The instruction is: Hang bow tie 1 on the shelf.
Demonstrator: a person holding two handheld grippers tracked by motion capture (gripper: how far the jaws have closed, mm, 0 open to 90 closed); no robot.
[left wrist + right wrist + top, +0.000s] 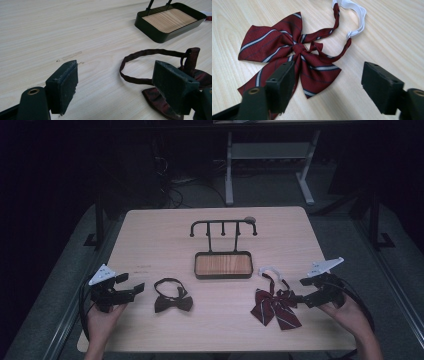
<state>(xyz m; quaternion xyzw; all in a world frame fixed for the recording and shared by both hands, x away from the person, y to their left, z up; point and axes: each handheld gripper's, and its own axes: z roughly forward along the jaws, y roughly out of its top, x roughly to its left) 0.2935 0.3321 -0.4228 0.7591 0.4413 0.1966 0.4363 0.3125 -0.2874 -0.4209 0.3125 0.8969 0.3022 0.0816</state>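
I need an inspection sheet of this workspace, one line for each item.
Surface: light wood table, bare parts clean.
Job's things: dark bow tie; striped red bow tie with white strap; hook stand with wooden tray.
Clutter: nothing seen.
Grippers: left gripper open beside the dark tie; right gripper open beside the striped tie; both hold nothing.
Cables: a black cable trails from each gripper; more lie on the floor behind.
Surroundings: dark room, white desk frame behind.

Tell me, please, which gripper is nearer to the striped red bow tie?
Right. The right gripper is just beside the striped red bow tie; the left gripper is across the table, by the dark bow tie.
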